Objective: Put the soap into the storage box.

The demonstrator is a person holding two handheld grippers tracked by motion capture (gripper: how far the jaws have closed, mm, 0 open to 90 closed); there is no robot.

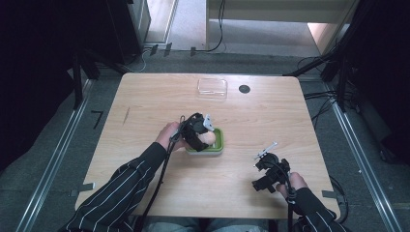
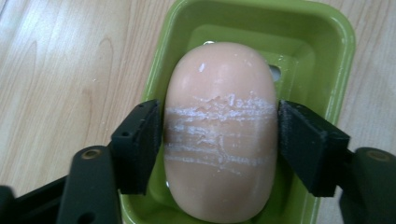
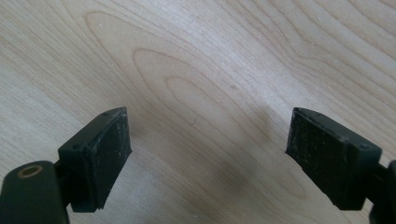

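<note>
soap (image 2: 219, 135) sits pinched in left gripper (image 2: 219, 140) over green dish (image 2: 343, 51); lower gently, level. right gripper (image 3: 208, 154) spread.

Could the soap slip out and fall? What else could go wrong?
Yes, maybe. The left gripper squeezes the soap only at its smooth, rounded sides, and white scrape marks already cross it, so it could slide out. If it drops, it might hit the rim of the green dish and tip it. The clear lid sits far off across the table, and the right gripper is open and empty, so nothing steadies the dish.
</note>
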